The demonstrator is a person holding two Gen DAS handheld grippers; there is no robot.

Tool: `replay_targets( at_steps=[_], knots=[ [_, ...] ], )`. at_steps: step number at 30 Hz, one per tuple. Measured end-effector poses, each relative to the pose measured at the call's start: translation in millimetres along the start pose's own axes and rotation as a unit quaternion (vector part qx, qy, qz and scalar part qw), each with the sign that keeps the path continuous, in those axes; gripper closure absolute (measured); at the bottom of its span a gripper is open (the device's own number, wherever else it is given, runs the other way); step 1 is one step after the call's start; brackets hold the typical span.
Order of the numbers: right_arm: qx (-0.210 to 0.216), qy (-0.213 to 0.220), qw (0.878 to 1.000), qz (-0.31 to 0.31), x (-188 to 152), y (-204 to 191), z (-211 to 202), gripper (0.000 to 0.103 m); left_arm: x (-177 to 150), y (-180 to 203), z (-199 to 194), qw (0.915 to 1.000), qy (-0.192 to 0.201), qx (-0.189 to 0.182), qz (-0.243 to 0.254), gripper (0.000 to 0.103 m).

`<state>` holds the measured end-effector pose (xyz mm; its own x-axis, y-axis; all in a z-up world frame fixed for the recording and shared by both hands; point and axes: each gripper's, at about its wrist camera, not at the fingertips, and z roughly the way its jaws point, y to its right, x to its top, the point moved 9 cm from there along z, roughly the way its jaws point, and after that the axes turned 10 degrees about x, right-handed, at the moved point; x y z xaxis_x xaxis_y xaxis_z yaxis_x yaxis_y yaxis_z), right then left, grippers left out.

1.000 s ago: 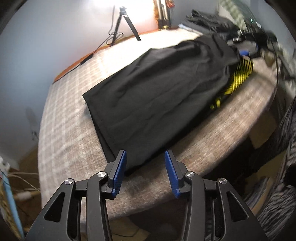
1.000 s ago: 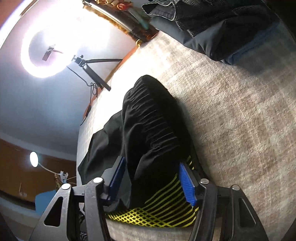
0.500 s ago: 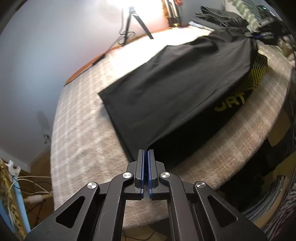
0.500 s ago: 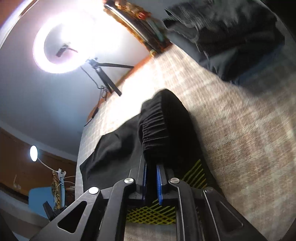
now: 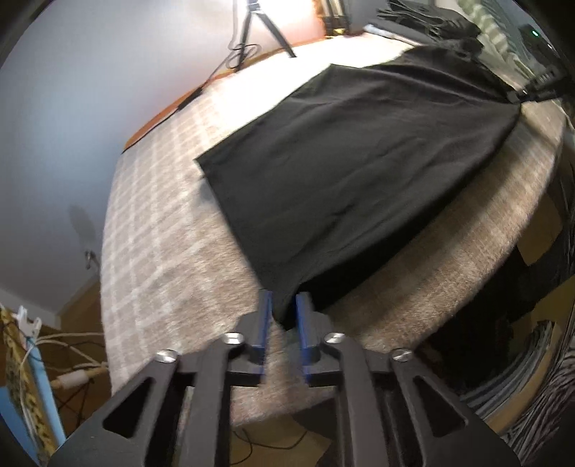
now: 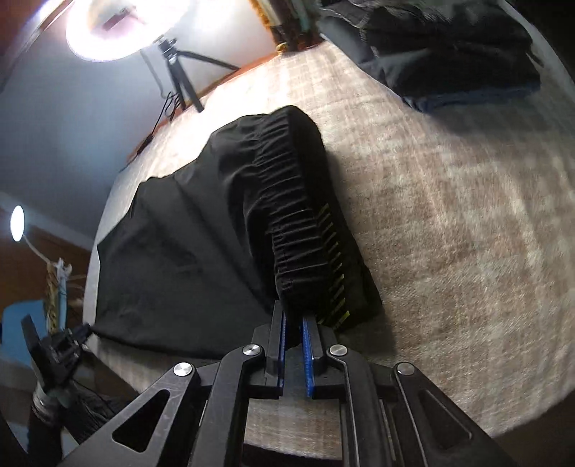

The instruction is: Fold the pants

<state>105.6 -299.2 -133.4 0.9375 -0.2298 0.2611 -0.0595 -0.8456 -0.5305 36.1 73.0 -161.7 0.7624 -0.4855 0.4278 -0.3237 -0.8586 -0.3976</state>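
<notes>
Black pants (image 5: 352, 169) spread lengthwise on beige plaid-covered bed (image 5: 151, 230), raised off the cover at both ends. Hem corner sits between the blue pads of the left gripper (image 5: 283, 316); jaws narrowly parted, cloth between them, contact of pads with fabric not resolvable through motion blur, so grip state cannot be told. Far waist end runs to the right gripper, seen small and dark at the upper right edge of the left view.

Right gripper (image 6: 294, 332) clamped on the gathered elastic waistband (image 6: 287, 215); pads pressed close against the fold, lower end of waistband hidden between them. Yellow printed pattern (image 6: 334, 273) partly visible under the raised waistband, mostly covered. Underside of pants and the layer beneath in shadow, not legible.

Folded dark clothing stack (image 6: 449, 54) at the far end of the bed, well apart from the pants, cut off by the frame edge. Ring light (image 6: 107, 32) on a tripod (image 6: 179, 75) beyond the bed, overexposed. Cable (image 5: 215, 75) trailing along the far bed edge. Both views blurred toward the edges.
</notes>
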Motion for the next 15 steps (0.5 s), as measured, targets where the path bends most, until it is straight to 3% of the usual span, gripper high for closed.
replay_targets(
  at_steps=[1, 2, 4, 7, 9, 12, 15],
  knots=[
    [-0.004, -0.006, 1.0, -0.01, 0.0, -2.8, -0.2, 0.092, 0.0, -6.4, -2.3, 1.0, 0.0, 0.003, -0.006, 0.069],
    [-0.013, -0.012, 1.0, -0.026, 0.8, -5.6, -1.9, 0.089, -0.3, -12.1, -5.3, 0.9999, 0.002, 0.006, -0.012, 0.067],
    [-0.028, -0.012, 0.998, -0.049, 3.6, -10.5, -8.8, 0.063, 0.6, -25.3, -10.9, 0.9996, 0.004, 0.012, -0.025, 0.066],
    [-0.026, 0.033, 0.995, -0.089, 19.2, -24.5, -27.9, 0.058, 11.9, -41.4, -19.4, 0.9984, 0.018, 0.014, -0.052, 0.066],
    [-0.008, 0.065, 0.994, -0.083, 37.1, -26.2, -37.6, 0.04, 26.6, -45.1, -23.6, 0.9973, 0.028, 0.006, -0.068, 0.066],
    [0.02, 0.101, 0.993, -0.063, 70.0, -25.4, -37.2, 0.039, 53.1, -38.3, -31.7, 0.996, 0.052, -0.002, -0.072, 0.066],
    [0.02, 0.118, 0.991, -0.059, 102.3, -18.2, -20.1, 0.039, 86.0, -20.3, -33.8, 0.9942, 0.077, -0.025, -0.071, 0.066]
  ],
)
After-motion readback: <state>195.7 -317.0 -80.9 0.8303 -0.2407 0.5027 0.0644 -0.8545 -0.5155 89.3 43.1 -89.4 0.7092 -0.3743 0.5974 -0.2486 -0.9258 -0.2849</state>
